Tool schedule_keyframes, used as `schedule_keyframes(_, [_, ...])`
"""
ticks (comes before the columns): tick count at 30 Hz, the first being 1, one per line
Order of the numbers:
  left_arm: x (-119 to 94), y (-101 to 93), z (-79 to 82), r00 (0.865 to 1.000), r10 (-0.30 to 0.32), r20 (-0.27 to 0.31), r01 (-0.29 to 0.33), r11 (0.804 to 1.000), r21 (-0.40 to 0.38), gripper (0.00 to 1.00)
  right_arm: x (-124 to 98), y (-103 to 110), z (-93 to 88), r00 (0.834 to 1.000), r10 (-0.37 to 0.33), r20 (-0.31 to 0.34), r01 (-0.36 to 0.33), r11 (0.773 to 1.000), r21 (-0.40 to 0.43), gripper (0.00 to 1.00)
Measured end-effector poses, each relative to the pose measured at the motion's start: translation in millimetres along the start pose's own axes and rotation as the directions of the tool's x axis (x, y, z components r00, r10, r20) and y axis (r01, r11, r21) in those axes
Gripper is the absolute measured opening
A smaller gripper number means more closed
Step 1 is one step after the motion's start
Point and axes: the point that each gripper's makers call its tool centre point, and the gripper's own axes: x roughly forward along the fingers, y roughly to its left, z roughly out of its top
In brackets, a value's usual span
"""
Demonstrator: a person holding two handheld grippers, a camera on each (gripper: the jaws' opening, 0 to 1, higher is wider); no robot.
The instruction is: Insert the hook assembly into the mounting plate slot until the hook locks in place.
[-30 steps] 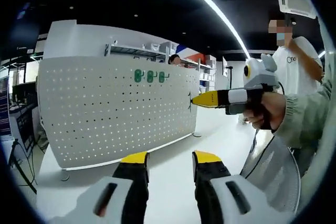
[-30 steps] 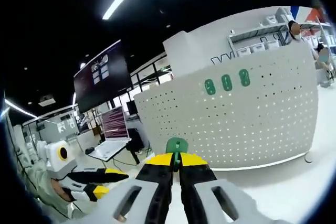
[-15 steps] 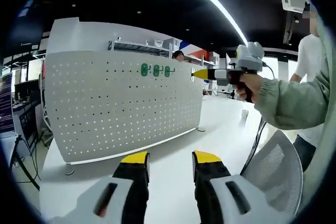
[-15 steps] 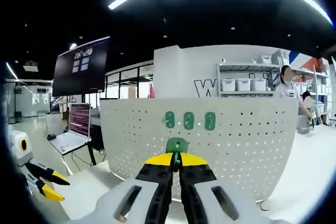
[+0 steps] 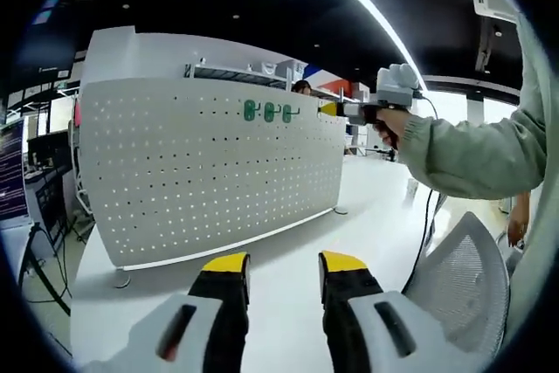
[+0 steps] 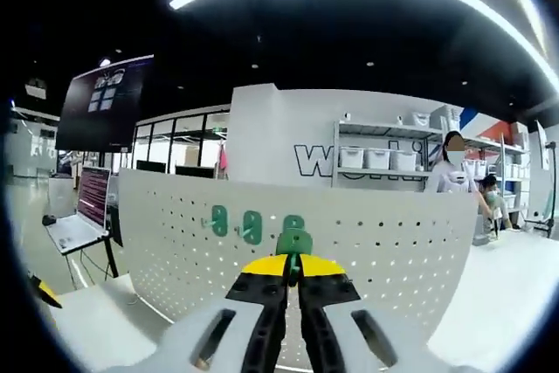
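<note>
A white perforated mounting plate (image 5: 210, 172) stands upright on the table, with three green hooks (image 5: 268, 112) hung in a row near its top. My left gripper (image 5: 281, 264) is open low over the table, nothing between its yellow-tipped jaws. My right gripper (image 5: 330, 109) comes in from the right, held by a hand, its tip just beside the row of hooks. In the right gripper view, that gripper (image 6: 293, 266) is shut on a green hook (image 6: 294, 240), close in front of the plate (image 6: 384, 251). Two hung hooks (image 6: 236, 223) show left of the held one, which partly hides a third.
The white table (image 5: 288, 242) runs in front of the plate. A grey mesh chair back (image 5: 463, 277) stands at the right. A laptop (image 6: 74, 229) sits at the far left on another desk. A person (image 6: 452, 172) stands by shelves behind the plate.
My right gripper has risen and moved left with the green hook, from the plate's right edge up to the row of hung hooks. The left gripper stays open and low.
</note>
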Motion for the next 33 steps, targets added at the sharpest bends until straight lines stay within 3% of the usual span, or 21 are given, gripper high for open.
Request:
schedule_keyframes(10, [2.5,9.5,-1.5,1.0,0.022,0.003,-0.022,1.0,0.005,0.3,26.4,-23.5,-3.3,0.999,-0.036,-0.026,0.036,0.999,-0.002,0.02])
schedule_keyframes(33, [9.3,16.3,-6.5,1.0,0.03,-0.008,-0.03,1.0,-0.004,0.3,60.8,-43.9,-15.5,0.994,-0.046,-0.098,0.047,0.999,0.003,0.02])
